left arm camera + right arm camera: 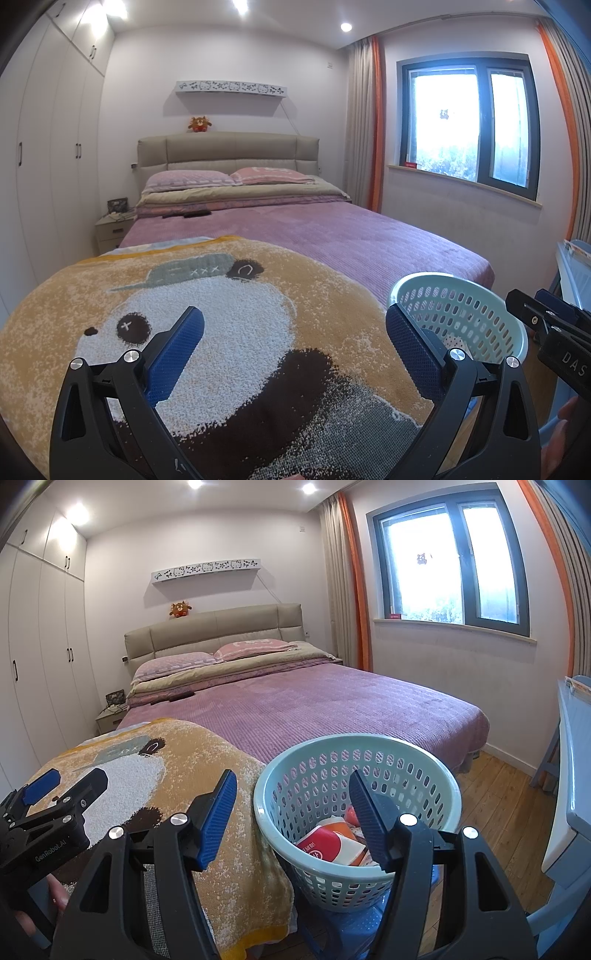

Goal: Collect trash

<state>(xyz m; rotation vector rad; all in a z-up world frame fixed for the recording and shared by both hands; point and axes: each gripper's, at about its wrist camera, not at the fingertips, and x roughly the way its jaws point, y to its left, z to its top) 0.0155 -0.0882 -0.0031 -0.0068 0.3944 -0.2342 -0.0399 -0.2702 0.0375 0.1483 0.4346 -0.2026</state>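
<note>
Beneath right tongs (pixel 291 812): basket (pixel 448 775) holding trash (pixel 332 845) | both tongs agape

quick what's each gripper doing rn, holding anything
left gripper: open, holding nothing, over the panda blanket.
right gripper: open, holding nothing, by the basket.

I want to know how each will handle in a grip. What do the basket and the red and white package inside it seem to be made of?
The basket looks like moulded plastic, pale green with a smooth satin finish: its walls are pierced by even rows of holes under a rolled rim. The red and white package looks like printed paper or thin card, creased and flattened; it could be coated, which the pictures leave open.
</note>
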